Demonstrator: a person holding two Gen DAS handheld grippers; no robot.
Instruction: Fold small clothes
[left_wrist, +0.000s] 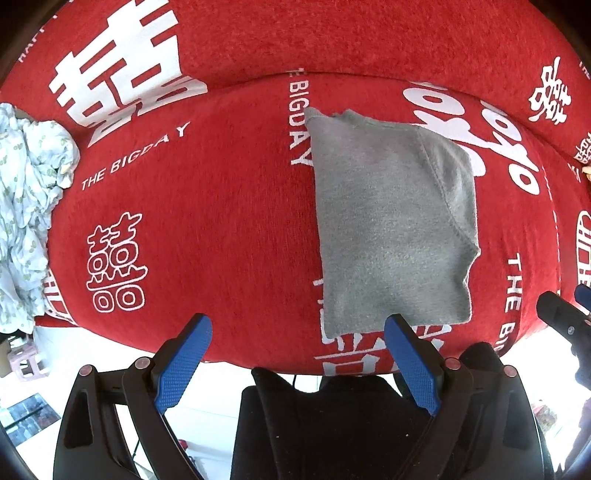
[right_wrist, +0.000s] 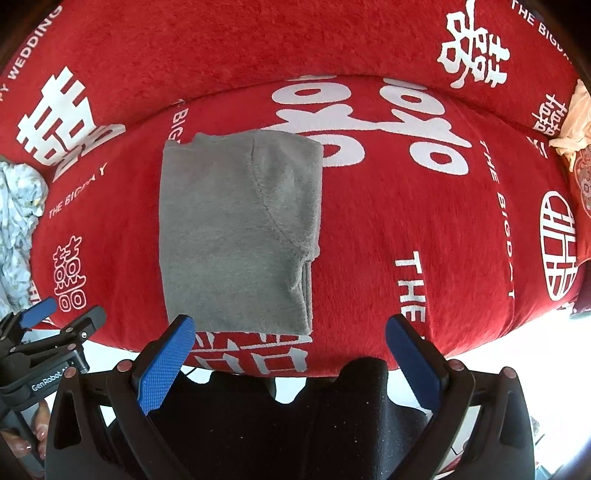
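A small grey garment lies folded into a rectangle on the red cover with white lettering. It also shows in the right wrist view, left of centre. My left gripper is open and empty, held just short of the garment's near edge, to its left. My right gripper is open and empty, held near the garment's near right corner. Neither gripper touches the cloth. The right gripper's tip shows at the right edge of the left wrist view; the left gripper shows at the lower left of the right wrist view.
A crumpled pale floral garment lies at the left edge of the red surface, also in the right wrist view. A peach cloth lies at the far right. The surface's front edge runs just ahead of the fingers, with white floor below.
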